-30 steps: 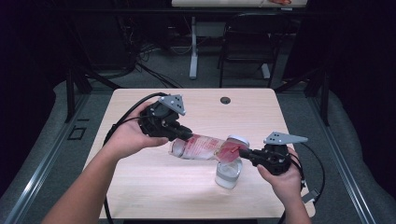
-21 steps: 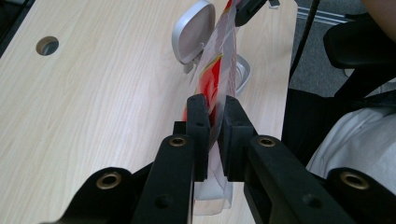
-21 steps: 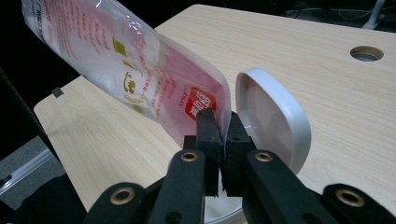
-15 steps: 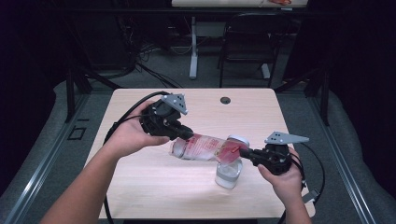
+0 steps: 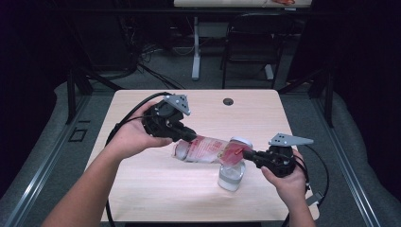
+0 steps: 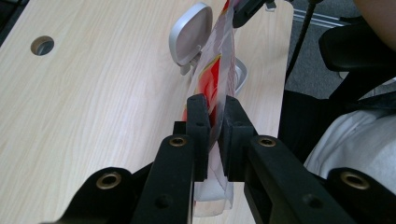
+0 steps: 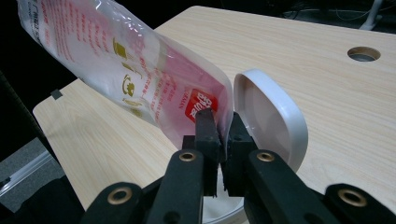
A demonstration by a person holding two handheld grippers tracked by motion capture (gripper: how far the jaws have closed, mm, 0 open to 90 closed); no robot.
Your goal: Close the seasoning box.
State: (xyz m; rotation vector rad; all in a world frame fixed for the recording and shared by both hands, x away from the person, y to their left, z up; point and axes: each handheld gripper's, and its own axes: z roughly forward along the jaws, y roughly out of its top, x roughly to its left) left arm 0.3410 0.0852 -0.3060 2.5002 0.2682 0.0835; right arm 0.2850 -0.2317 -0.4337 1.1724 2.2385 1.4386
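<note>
Both tongs are showing matte black bodies, the left tongs (image 5: 185,135) and the right tongs (image 5: 246,153) each wearing a grey three-cornered plate on top and trailing a thick black cable that is looping off behind the hand. In the gripper views each pair of jaws is rising as two chunky black bars ending in squared blocks, with brass-ringed screw holes dotting the linkage below. The person's forearms are bare, with no sleeves reaching them.

Light wooden table (image 5: 142,189), lidded container (image 5: 231,176) on it
</note>
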